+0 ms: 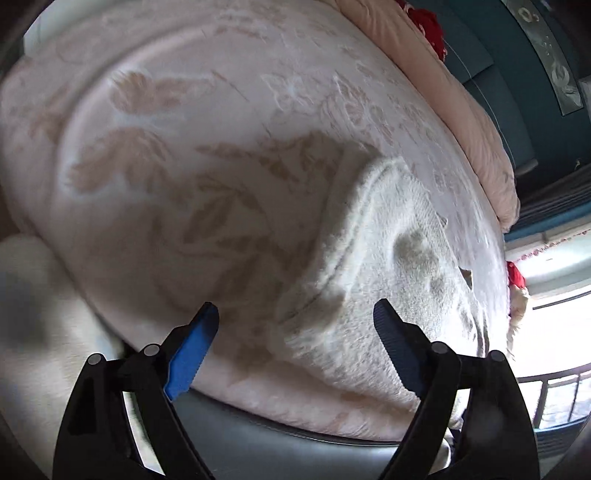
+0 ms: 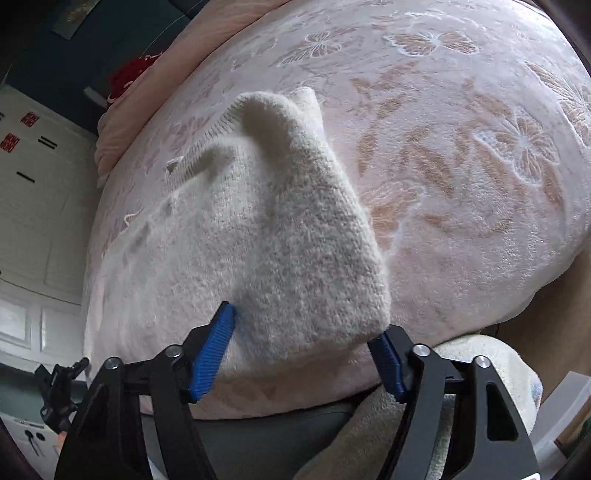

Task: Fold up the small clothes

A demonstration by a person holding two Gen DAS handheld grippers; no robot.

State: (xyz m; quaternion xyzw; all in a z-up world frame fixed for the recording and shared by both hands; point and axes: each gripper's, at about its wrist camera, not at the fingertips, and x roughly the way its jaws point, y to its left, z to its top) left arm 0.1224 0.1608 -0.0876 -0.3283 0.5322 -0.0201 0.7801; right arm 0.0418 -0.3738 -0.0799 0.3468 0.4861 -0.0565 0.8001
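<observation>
A small cream knitted sweater (image 1: 384,266) lies on a pink flowered bedspread (image 1: 177,155), near the bed's front edge. My left gripper (image 1: 295,310) is open and empty, its blue pads (image 1: 192,354) just in front of the sweater's near hem. In the right wrist view the sweater (image 2: 280,236) has one folded part raised in a hump. My right gripper (image 2: 306,328) is open, with its jaws on either side of the sweater's near corner, and nothing is clamped.
A rolled pink quilt (image 1: 476,110) and a red object (image 1: 428,26) lie at the bed's far side. A cream towel-like cloth (image 2: 491,369) sits below the bed edge by the right gripper. A white cabinet (image 2: 33,206) stands to the left.
</observation>
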